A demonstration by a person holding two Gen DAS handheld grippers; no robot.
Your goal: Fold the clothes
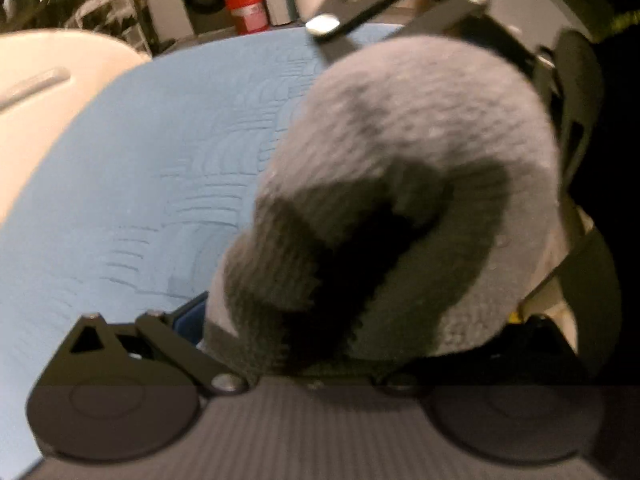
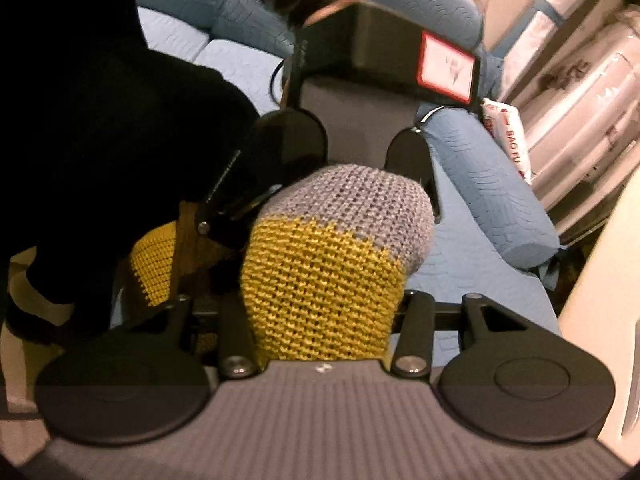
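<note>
Right wrist view: knit garment bunched inside right gripper.

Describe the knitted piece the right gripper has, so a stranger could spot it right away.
Start at the blue quilted bedding. Above it the right gripper is shut on a chunky knitted garment. It is mustard yellow near the camera and grey at the far end, the only knit there.

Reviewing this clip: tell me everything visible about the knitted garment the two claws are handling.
The chunky knitted garment in grey and mustard yellow is a thick, open-stitch piece. In the right wrist view a bunched fold, yellow below and grey on top, fills the right claw, and another yellow patch hangs at the left. In the left wrist view, which is blurred, it shows pale grey with a darker grey band and bulges up between the fingers of the left claw. It is lifted over the light blue quilted bed cover.
</note>
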